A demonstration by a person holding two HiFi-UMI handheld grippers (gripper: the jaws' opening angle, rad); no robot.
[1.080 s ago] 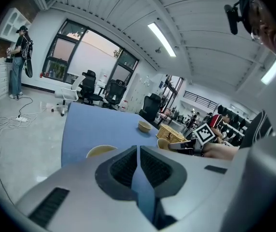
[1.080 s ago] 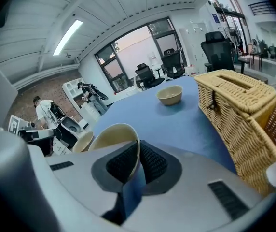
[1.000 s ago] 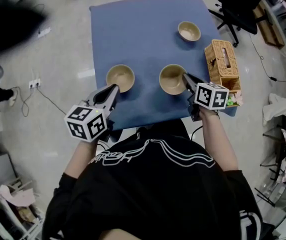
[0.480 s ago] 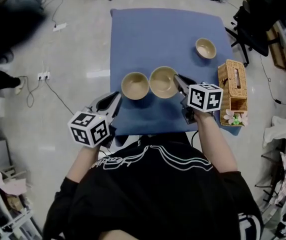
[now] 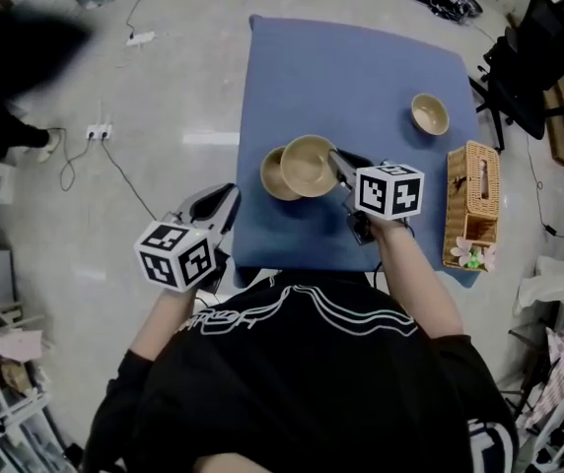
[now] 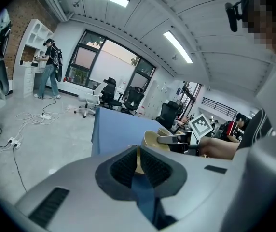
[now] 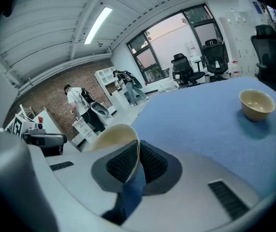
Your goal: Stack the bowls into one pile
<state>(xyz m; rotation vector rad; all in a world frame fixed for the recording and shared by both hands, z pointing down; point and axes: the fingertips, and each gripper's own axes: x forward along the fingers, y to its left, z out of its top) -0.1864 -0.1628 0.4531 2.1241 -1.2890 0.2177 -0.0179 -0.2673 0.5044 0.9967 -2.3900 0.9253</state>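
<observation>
Three tan bowls are on or over a blue-covered table [image 5: 361,57]. My right gripper [image 5: 337,162] is shut on the near rim of one bowl [image 5: 308,164], which hangs tilted over the right side of a second bowl [image 5: 273,175] standing on the cloth. In the right gripper view the pads [image 7: 123,164] pinch that thin rim [image 7: 111,137]. The third bowl [image 5: 430,113] [image 7: 256,103] stands alone at the far right. My left gripper [image 5: 225,203] hovers off the table's near-left edge, shut and holding nothing. Its view [image 6: 139,159] looks towards the held bowl [image 6: 151,139].
A wicker basket [image 5: 469,205] with a small flower sits on the table's right edge, close to my right arm. Office chairs [image 5: 533,57] stand to the right of the table. Cables and a power strip [image 5: 100,131] lie on the floor to the left.
My right gripper has carried its bowl leftwards until it overlaps the left bowl. My left gripper has drawn away from that bowl, out past the table's near-left edge.
</observation>
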